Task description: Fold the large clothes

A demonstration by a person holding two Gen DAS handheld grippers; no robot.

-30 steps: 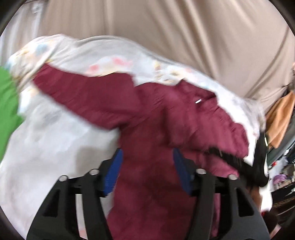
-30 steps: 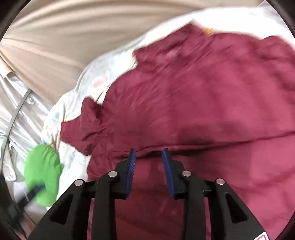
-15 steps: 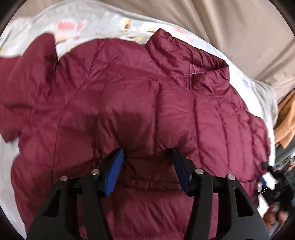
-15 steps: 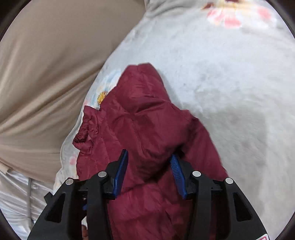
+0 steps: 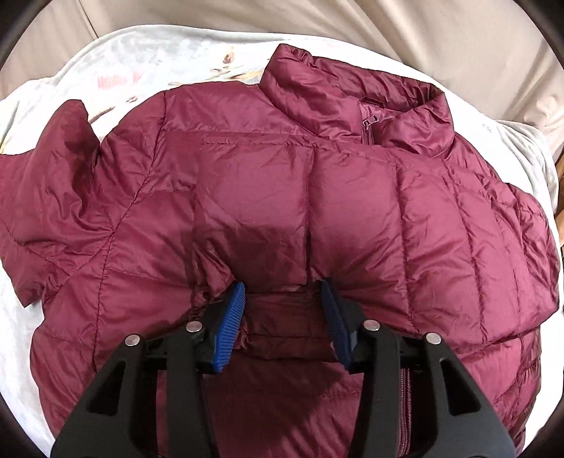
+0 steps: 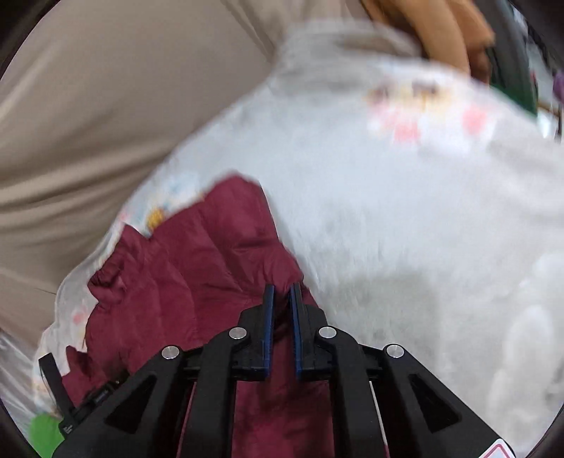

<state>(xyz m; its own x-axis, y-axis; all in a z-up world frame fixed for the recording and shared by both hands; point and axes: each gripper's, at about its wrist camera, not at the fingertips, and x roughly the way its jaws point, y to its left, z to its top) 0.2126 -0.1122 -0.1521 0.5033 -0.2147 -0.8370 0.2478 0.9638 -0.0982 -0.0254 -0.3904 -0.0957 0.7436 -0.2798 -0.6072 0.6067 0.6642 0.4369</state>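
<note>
White blanket under down-tilted left gripper

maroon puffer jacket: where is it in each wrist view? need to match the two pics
Left wrist: the maroon puffer jacket fills the centre, collar at top, spread on the pale floral blanket.
Right wrist: only a bunched part of the jacket shows lower left.
Shared landmark: the blanket, with the beige curtain behind it.
</note>
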